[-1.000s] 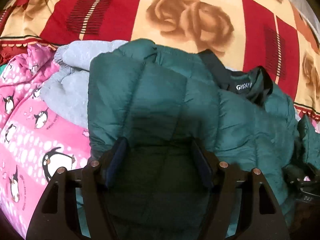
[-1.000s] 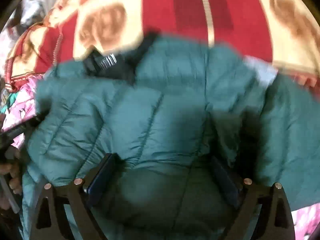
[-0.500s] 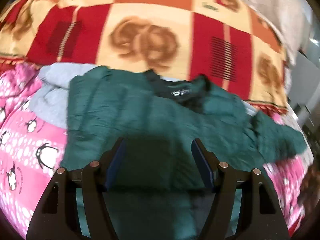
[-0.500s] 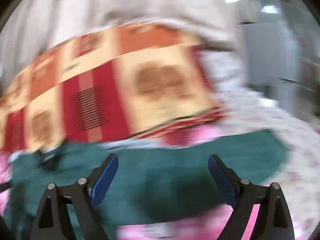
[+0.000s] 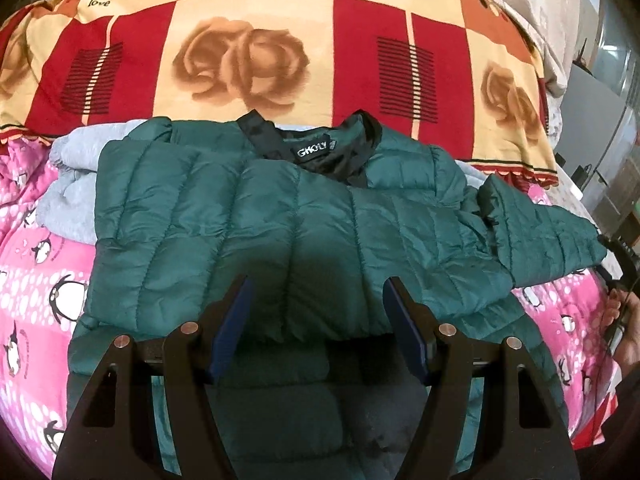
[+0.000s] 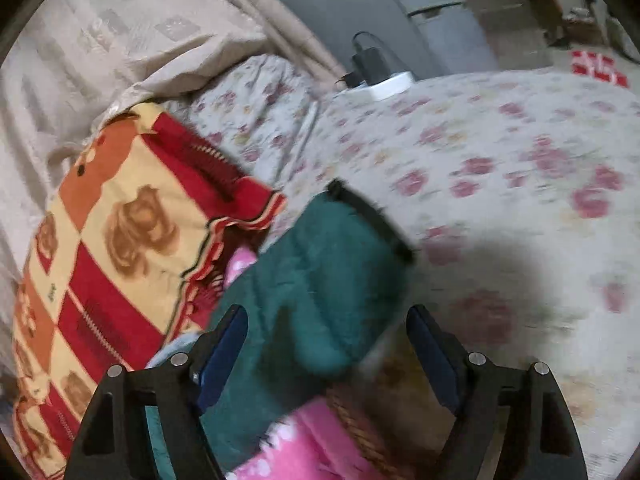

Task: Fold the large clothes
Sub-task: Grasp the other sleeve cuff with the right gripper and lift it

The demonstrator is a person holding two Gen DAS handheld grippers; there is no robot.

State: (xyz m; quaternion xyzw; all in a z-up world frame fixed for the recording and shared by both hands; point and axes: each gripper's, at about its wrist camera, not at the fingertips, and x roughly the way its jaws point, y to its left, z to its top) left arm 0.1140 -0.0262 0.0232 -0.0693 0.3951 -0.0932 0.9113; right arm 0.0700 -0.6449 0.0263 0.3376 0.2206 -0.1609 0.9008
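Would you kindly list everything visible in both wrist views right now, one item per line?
puffer jacket: one, dark green with a black collar, spread flat on the bed, collar toward the far side
jacket sleeve: one, green with a black cuff, stretched out to the jacket's right
grey garment: one, light grey, partly under the jacket's left shoulder
penguin blanket: one, pink, beneath the jacket
rose blanket: one, red, orange and cream, beyond the collar
floral sheet: one, pale with pink flowers, right of the sleeve
charger: one, black, on a white power strip
left gripper: open, above the jacket's hem
right gripper: open, over the sleeve
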